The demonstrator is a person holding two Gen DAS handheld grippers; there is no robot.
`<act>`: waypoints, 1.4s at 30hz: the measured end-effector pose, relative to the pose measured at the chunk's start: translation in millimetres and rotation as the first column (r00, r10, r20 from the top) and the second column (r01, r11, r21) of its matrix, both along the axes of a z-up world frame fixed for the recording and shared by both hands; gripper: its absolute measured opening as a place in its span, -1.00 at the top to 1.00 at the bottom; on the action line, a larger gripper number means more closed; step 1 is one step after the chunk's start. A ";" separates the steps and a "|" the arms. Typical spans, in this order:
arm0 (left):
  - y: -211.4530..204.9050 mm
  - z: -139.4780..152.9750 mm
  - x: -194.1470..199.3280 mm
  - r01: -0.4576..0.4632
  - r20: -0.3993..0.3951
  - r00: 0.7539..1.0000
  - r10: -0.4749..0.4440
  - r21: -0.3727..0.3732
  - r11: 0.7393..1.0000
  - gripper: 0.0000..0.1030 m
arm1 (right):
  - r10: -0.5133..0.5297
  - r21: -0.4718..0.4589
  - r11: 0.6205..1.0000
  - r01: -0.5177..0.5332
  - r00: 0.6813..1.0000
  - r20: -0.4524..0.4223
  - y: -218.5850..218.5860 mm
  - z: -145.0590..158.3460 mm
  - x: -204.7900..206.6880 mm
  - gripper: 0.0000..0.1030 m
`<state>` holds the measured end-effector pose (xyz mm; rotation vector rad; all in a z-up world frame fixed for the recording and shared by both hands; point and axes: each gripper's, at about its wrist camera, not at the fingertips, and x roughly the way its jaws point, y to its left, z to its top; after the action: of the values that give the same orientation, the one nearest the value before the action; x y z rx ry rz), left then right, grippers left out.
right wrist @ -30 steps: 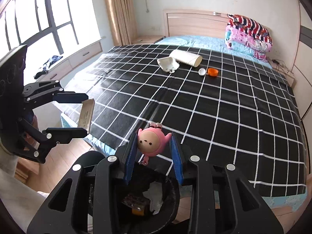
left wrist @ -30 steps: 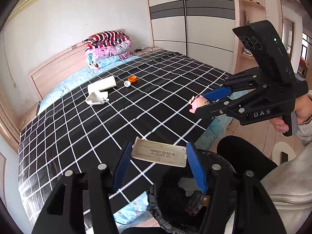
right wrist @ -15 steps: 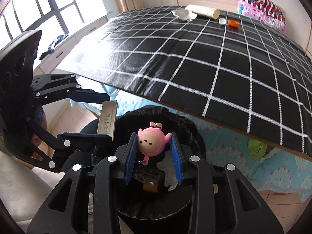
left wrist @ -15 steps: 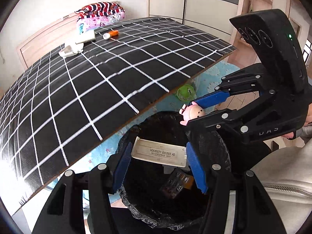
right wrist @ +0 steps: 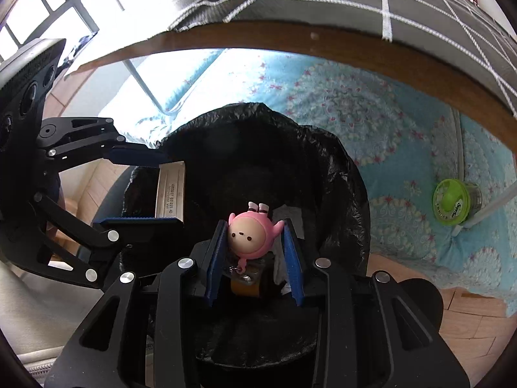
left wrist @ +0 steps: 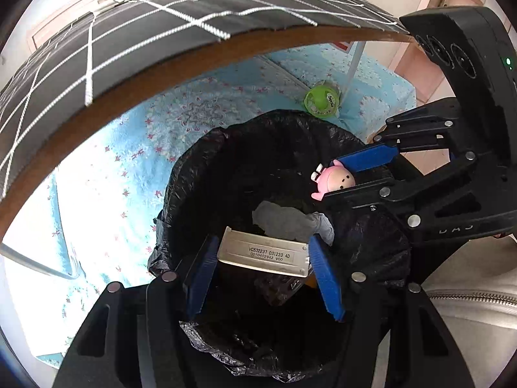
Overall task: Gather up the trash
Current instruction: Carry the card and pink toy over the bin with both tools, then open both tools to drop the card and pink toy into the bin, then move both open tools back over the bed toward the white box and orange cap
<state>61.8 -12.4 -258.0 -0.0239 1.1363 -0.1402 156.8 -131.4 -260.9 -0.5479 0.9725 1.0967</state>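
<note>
Low in the frame centre, the left gripper clamps a flat silver-grey labelled plastic strip between half-closed blue pads. At centre right, the right gripper pinches a pink round-headed toy figure. Both hang over the black-bag-lined trash bin, holding crumpled white paper and an orange item.

Our left gripper and right gripper are matte black with silver screws and blue finger pads; one housing shows a green light.
</note>
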 end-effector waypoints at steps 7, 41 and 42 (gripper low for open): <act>2.2 -14.6 5.4 -0.015 -0.039 0.999 0.014 -0.024 1.000 -0.09 | -0.010 -0.028 1.000 0.010 1.000 -0.025 5.2 -9.1 5.0 0.34; 1.8 109.6 -23.0 0.000 0.244 0.970 -0.003 0.016 1.000 -0.28 | -0.012 0.149 0.989 -0.007 0.992 0.123 -21.8 81.8 -7.3 0.23; 3.5 114.7 -22.7 -0.001 0.255 0.967 -0.004 0.018 1.000 -0.28 | -0.013 0.157 0.988 -0.008 0.991 0.131 -22.9 85.6 -6.9 0.23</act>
<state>39.1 -8.9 -143.3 0.0113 0.8805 -0.1301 149.9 -154.3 -175.3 -0.4832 0.7644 1.1099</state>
